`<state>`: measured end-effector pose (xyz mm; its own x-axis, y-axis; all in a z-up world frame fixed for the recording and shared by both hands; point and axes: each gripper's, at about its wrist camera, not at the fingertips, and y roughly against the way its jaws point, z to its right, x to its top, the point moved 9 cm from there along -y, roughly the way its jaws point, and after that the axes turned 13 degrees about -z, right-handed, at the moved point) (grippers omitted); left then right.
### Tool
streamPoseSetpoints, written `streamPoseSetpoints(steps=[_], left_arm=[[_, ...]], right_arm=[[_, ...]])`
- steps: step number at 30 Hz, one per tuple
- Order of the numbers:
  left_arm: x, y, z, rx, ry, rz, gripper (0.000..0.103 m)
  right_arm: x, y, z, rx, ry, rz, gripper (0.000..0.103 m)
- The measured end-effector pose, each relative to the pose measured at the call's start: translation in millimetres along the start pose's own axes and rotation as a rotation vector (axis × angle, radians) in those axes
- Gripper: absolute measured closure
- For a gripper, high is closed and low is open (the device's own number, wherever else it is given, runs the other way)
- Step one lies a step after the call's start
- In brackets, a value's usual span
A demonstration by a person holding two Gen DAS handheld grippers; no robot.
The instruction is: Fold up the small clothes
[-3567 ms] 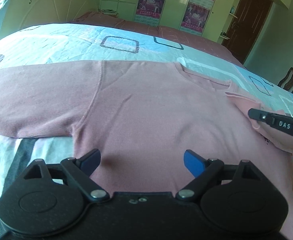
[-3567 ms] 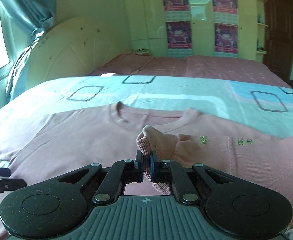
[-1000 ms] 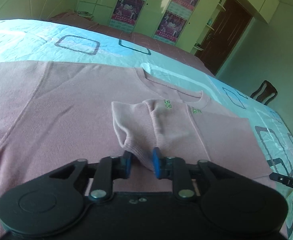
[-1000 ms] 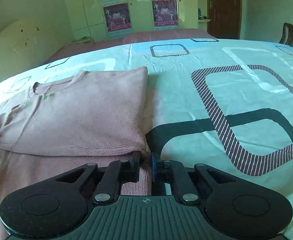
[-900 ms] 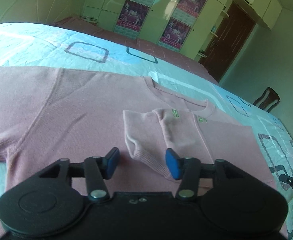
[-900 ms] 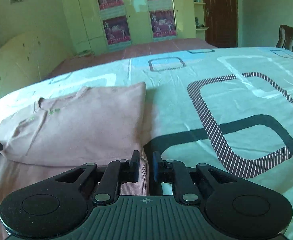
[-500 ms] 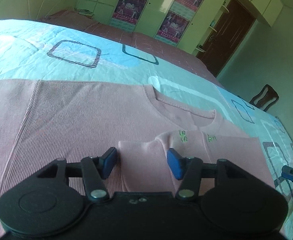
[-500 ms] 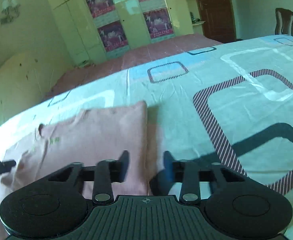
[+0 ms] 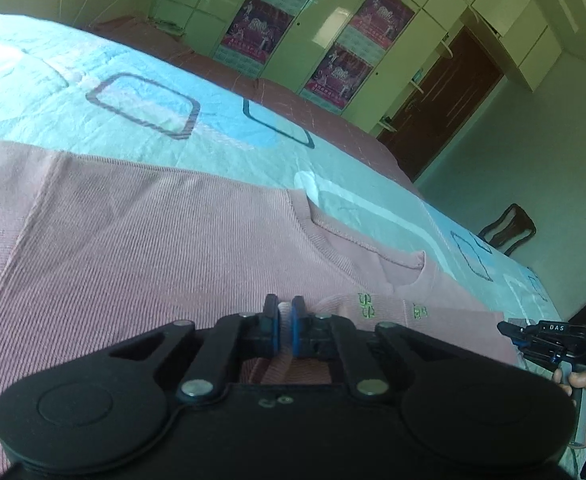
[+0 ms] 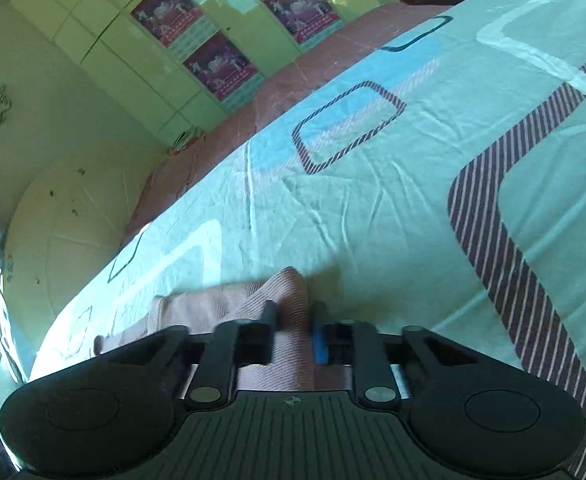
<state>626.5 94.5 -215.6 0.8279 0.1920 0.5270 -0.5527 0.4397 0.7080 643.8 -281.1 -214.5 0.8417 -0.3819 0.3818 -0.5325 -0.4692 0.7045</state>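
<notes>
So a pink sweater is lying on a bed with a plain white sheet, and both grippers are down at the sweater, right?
Not quite: the sheet isn't plain white. It is pale blue-green with rounded square outlines, some striped, as the right wrist view shows. The rest holds: the pink sweater lies on the bed, with the left gripper and right gripper down at it.

Two fisheye cameras ride close above a bed (image 9: 141, 112), each looking down along its own tongs toward wardrobe doors (image 10: 197, 52) at twelve o'clock; both share the pink sweater (image 9: 141, 240).
</notes>
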Motion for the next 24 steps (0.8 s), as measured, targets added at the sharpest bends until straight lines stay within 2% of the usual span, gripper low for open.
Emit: streamPoseSetpoints(steps=[3,5,7,8,9,10,11,14,16,17,18,19,20,21,22,23,24], left_arm=[[4.7,21.7,2.6,0.043,-0.021,0.11,0.099],[1.4,19.3,3.6,0.053,-0.036,0.091,0.099],[-1.4,20.5,2.2,0.061,-0.035,0.097,0.095],[-1.9,22.9,-0.7,0.079,-0.02,0.1,0.081],[-2.3,27.1,-5.2,0.102,0.0,0.105,0.072],[-2.5,31.5,-7.2,0.11,0.01,0.113,0.051],[-2.8,35.0,-8.4,0.108,0.013,0.118,0.042],[-8.6,27.1,-8.3,0.061,0.006,0.037,0.048],[-12.5,16.3,-6.7,0.033,0.002,-0.013,0.051],[-12.6,12.3,-4.0,0.024,-0.013,-0.03,0.057],[-12.5,8.2,-1.1,-0.001,-0.016,-0.056,0.066],[-13.3,3.0,1.4,-0.028,-0.017,-0.083,0.099],[-13.2,2.1,4.2,-0.015,-0.036,-0.069,0.1],[-11.3,7.6,8.2,0.014,-0.074,-0.015,0.1],[-9.7,17.1,12.5,0.03,-0.103,0.057,0.1],[-9.5,22.1,12.9,0.046,-0.104,0.091,0.1],[-12.1,20.6,9.9,0.073,-0.098,0.087,0.1]], right_arm=[[-2.5,13.8,-12.3,-0.063,0.11,0.06,0.098],[-7.1,12.9,-19.6,-0.105,0.181,0.071,0.098],[-11.9,-2.8,-18.1,-0.129,0.184,0.034,0.098],[-12.7,-4.2,-14.1,-0.12,0.159,0.029,0.098],[-12.3,-3.7,-10.3,-0.11,0.128,0.031,0.098],[-11.6,-2.0,-8.2,-0.094,0.104,0.035,0.098],[-12.2,0.7,-7.6,-0.086,0.093,0.041,0.097],[-9.3,0.7,-4.1,-0.07,0.07,0.045,0.085],[-9.4,-0.1,-2.9,-0.059,0.056,0.042,0.083],[-9.3,-1.0,-3.1,-0.056,0.055,0.041,0.083],[-9.4,-2.2,-4.7,-0.055,0.065,0.035,0.083],[-9.5,-4.3,-7.9,-0.061,0.088,0.026,0.085],[-10.1,-4.7,-11.6,-0.073,0.121,0.02,0.094],[-9.7,-3.4,-16.4,-0.104,0.167,0.034,0.098],[-8.7,0.2,-20.1,-0.116,0.194,0.056,0.098],[-7.7,5.2,-23.1,-0.117,0.209,0.078,0.098],[-8.6,4.8,-21.8,-0.141,0.227,0.082,0.099]])
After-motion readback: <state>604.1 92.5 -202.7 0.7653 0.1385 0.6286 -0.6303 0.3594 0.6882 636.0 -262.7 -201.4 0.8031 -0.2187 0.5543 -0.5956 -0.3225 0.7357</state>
